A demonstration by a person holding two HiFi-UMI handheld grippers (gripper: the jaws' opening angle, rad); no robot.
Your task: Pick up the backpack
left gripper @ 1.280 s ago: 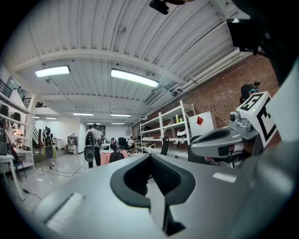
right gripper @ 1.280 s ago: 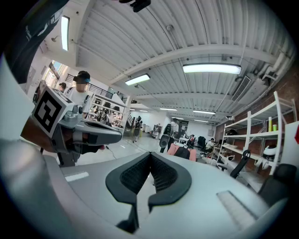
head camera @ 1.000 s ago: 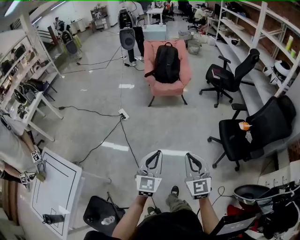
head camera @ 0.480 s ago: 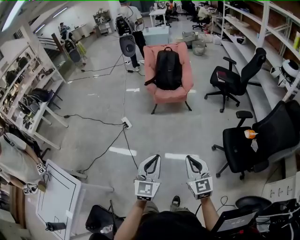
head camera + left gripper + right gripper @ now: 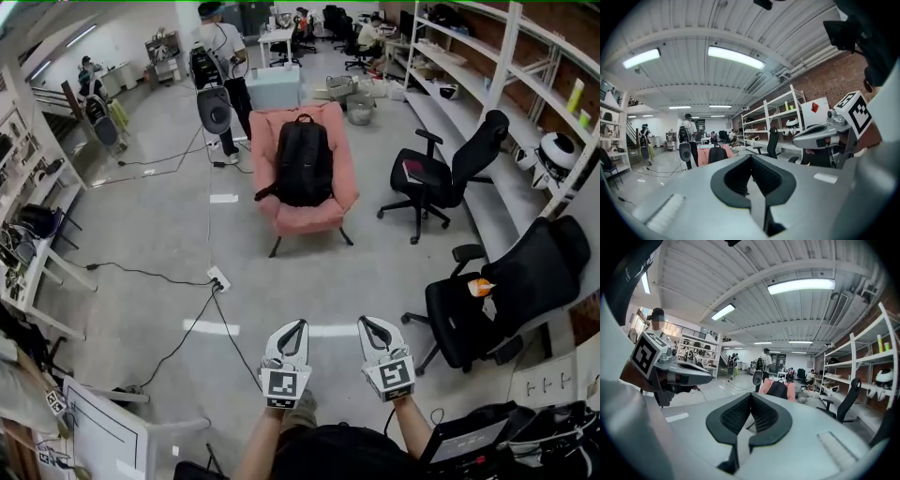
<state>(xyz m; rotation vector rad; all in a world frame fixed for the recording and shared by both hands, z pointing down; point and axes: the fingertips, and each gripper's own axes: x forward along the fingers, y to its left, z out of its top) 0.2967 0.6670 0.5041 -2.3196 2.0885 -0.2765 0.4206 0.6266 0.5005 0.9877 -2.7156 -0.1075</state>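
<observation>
While held side by side at near centre, pointing far: left claw (image 5: 296, 324) and right claw (image 5: 369, 322), both fully closed, pads together, nothing between. Well apart from backpack (image 5: 303, 161). Black backpack at far centre, upright on seat of pink armchair (image 5: 302, 218), leaning on its back, handle up. Armchair on grey floor (image 5: 169, 234). Right of it, black office chair (image 5: 441, 178). Nearer right, second chair (image 5: 506, 300) with orange item (image 5: 480, 287) on it, unclear what. Left of armchair, cable (image 5: 159, 277) across floor to power strip (image 5: 219, 278). Far left behind armchair, standing person (image 5: 220, 56). Shelves (image 5: 487, 75) along right wall.
</observation>
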